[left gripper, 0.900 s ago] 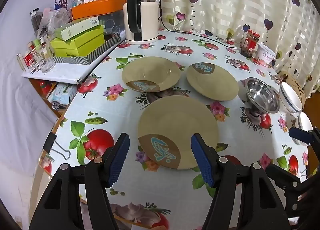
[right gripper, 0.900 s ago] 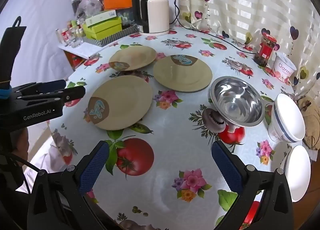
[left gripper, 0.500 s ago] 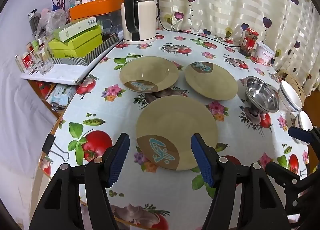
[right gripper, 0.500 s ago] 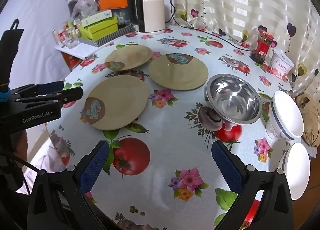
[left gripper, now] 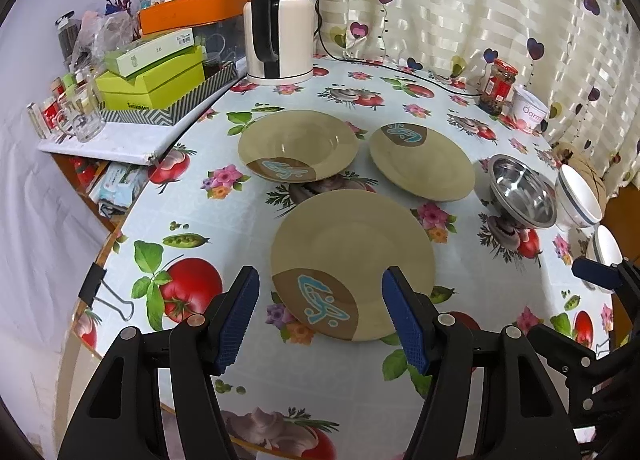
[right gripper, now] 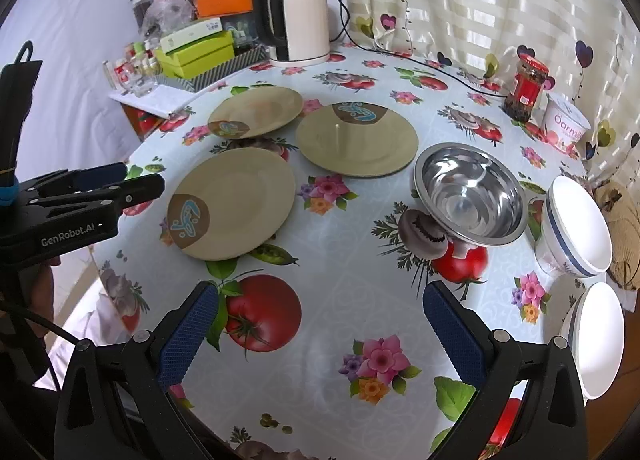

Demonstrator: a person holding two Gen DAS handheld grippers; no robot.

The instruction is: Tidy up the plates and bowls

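Note:
Three olive plates lie on the flowered tablecloth: a near plate (left gripper: 352,260) (right gripper: 234,202), a deeper far-left plate (left gripper: 298,144) (right gripper: 256,110) and a far-right plate (left gripper: 422,160) (right gripper: 356,140). Right of them stand a steel bowl (left gripper: 522,190) (right gripper: 470,194) and two white bowls with a blue stripe (right gripper: 576,226) (right gripper: 598,338). My left gripper (left gripper: 320,312) hovers open just in front of the near plate, holding nothing. Over the tablecloth near the front edge, my right gripper (right gripper: 320,332) is open wide and empty, with the steel bowl ahead to its right.
At the table's back stand a white kettle (right gripper: 298,14) with its cord, a red-lidded jar (right gripper: 526,88) and a yogurt tub (right gripper: 566,128). A side shelf at the left carries green boxes (left gripper: 154,76) and glasses. A binder clip (left gripper: 94,284) grips the table's left edge.
Both views have drifted slightly, the plates sitting a little lower and to the left in frame. Both grippers stay open and nothing on the table has moved.

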